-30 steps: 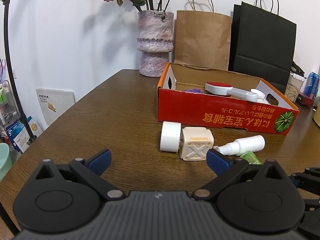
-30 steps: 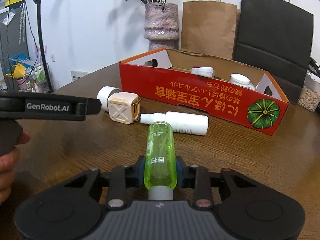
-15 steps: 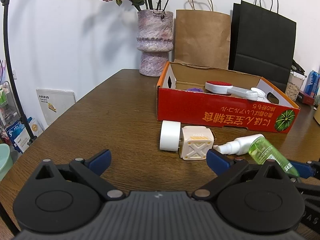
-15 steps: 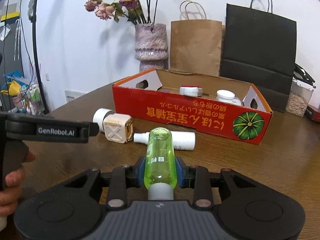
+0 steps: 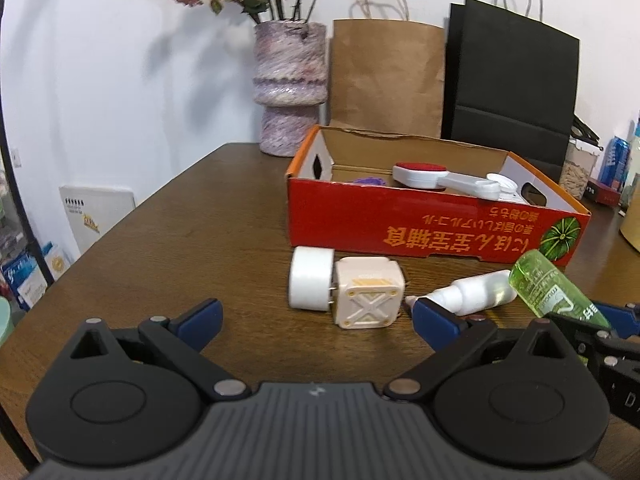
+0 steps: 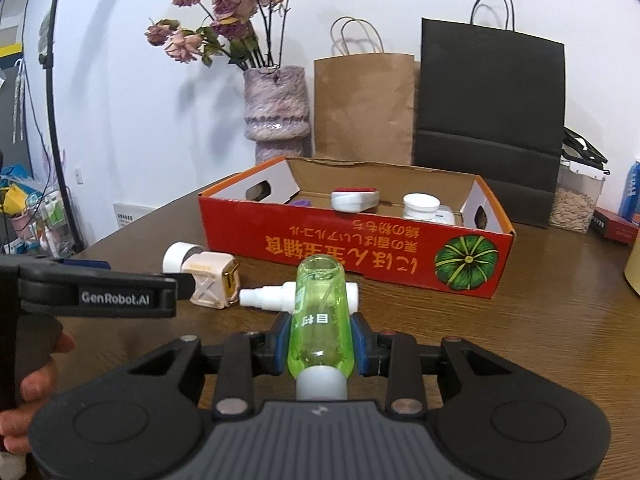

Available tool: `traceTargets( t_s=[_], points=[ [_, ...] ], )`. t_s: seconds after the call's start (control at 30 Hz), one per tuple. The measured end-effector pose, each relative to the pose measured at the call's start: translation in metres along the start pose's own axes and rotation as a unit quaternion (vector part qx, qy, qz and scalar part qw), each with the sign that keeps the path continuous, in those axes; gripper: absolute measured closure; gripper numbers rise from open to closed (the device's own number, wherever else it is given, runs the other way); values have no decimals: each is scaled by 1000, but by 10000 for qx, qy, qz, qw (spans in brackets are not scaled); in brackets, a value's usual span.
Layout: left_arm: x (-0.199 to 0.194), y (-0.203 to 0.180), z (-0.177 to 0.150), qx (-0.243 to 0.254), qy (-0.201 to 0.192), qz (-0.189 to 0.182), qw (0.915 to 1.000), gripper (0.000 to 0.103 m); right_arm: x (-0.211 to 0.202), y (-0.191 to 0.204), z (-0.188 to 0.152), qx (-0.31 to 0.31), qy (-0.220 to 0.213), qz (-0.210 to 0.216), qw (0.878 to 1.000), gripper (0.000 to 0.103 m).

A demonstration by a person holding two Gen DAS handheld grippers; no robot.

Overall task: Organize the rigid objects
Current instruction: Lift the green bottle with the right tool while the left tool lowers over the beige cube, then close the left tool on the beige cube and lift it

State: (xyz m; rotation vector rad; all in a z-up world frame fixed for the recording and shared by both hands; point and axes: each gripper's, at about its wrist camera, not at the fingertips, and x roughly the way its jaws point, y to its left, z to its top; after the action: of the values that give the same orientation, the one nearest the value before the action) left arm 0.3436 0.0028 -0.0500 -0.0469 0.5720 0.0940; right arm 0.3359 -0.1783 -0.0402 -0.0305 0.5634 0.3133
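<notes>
My right gripper (image 6: 320,338) is shut on a green transparent bottle (image 6: 322,320) with a white cap and holds it lifted above the table, base pointing toward the red cardboard box (image 6: 352,248). The bottle also shows in the left wrist view (image 5: 552,290). My left gripper (image 5: 316,316) is open and empty, low over the table. On the table in front of the box lie a white spray bottle (image 5: 472,294), a cream cube adapter (image 5: 368,296) and a white cylinder (image 5: 310,284). In the box (image 5: 420,228) lie a white-and-red brush (image 5: 436,178) and a white jar (image 6: 420,206).
A purple vase (image 5: 290,88) with dried flowers, a brown paper bag (image 5: 386,80) and a black paper bag (image 5: 512,88) stand behind the box. A clear container (image 6: 574,204) of seeds sits at the right. The table's left edge (image 5: 120,224) drops to shelves.
My right gripper has lifted the green bottle off the table and raised it, so the box interior now shows more. The left gripper has stayed open and nearly still.
</notes>
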Motion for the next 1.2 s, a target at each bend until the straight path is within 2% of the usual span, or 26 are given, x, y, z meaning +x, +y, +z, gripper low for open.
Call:
traceTargets(
  t_s=[0.17, 0.3, 0.37, 1.2],
  points=[
    [5, -13, 2, 134, -38, -61, 9999, 5, -1, -7, 2, 94, -35, -48, 9999, 73],
    [9, -22, 4, 152, -43, -158, 9998, 22, 0, -12, 4, 157, -44, -74, 9998, 73],
    [11, -25, 5, 161, -31, -227, 9996, 27, 1, -15, 4, 172, -42, -83, 9998, 73],
    [45, -24, 18, 37, 168, -76, 9998, 29, 4, -15, 2, 197, -4, -112, 9997, 73]
  ],
)
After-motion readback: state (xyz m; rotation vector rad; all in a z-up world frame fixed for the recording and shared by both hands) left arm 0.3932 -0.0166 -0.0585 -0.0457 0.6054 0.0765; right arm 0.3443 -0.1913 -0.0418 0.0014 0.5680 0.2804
